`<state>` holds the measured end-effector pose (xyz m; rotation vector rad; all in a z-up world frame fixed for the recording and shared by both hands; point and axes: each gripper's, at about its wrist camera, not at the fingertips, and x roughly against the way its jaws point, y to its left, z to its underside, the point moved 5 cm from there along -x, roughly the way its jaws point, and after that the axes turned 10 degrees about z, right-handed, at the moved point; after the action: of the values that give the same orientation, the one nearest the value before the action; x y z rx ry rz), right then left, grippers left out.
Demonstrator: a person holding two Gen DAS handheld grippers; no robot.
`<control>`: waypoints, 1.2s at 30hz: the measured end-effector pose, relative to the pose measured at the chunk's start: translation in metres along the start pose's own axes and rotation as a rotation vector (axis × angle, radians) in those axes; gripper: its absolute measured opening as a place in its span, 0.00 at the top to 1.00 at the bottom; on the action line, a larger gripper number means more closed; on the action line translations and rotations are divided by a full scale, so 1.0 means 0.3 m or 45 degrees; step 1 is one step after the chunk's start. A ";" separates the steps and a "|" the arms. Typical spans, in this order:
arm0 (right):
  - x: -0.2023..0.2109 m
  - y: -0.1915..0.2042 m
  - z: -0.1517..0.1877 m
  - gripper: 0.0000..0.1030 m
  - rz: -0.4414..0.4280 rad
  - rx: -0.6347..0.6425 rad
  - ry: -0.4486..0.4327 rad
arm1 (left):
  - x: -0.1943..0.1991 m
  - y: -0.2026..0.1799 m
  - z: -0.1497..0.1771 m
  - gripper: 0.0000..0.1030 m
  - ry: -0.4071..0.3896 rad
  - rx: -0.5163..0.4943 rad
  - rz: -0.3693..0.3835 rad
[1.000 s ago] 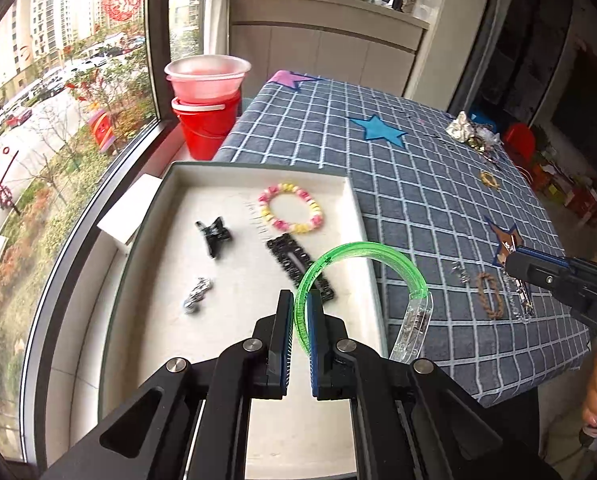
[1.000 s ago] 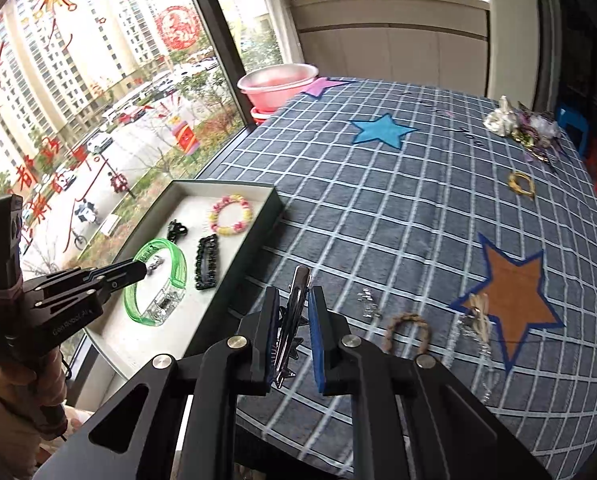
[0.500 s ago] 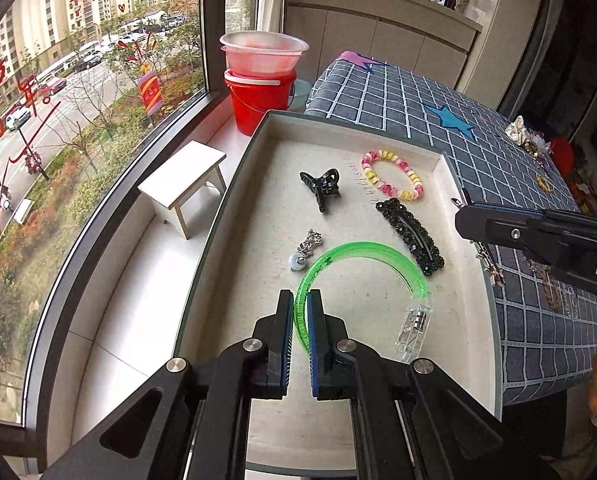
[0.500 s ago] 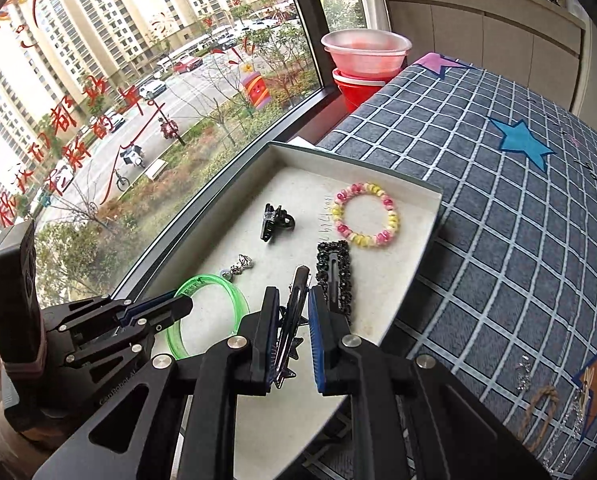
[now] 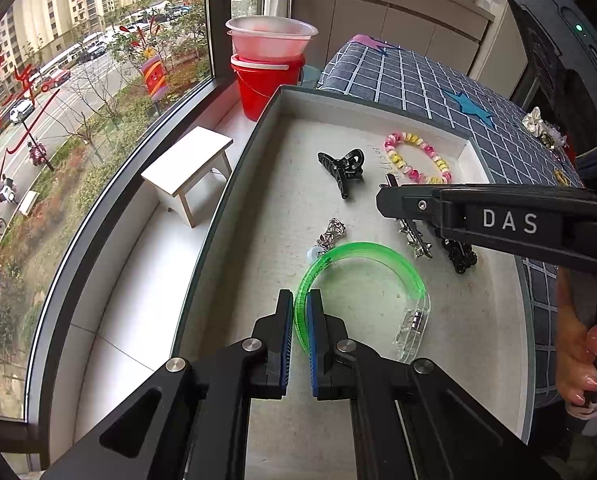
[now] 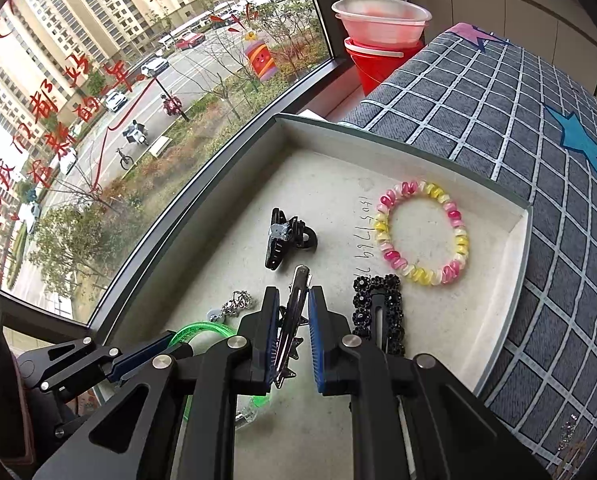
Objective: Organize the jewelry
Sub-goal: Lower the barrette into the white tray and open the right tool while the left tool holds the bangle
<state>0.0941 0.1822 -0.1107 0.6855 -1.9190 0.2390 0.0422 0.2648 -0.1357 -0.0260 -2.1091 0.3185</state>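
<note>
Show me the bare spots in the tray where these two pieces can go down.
Bare floor lies along the tray's window-side wall, left of the black claw clip and silver chain. The near end, below the green bangle, is bare too. The far right is crowded: bead bracelet, black barrette.

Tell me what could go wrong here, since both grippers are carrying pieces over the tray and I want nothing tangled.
The green bangle in the left gripper hangs over the silver chain and could land on it. The star hair clip in the right gripper sits close to the black beaded clip and might snag it.
</note>
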 end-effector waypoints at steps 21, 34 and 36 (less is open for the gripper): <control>-0.008 -0.065 -0.009 0.84 0.204 0.063 0.008 | -0.019 -0.027 -0.018 0.86 -0.005 -0.054 -0.133; 0.057 -0.100 -0.030 0.49 0.092 -0.062 -0.040 | 0.014 -0.052 -0.035 0.86 -0.037 -0.074 -0.142; 0.082 -0.111 -0.040 0.43 0.077 -0.082 -0.066 | 0.021 -0.059 -0.038 0.85 -0.043 -0.082 -0.141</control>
<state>0.1145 0.1518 -0.0882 0.5964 -1.9905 0.1978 0.0502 0.2511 -0.1205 0.0590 -2.1443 0.1863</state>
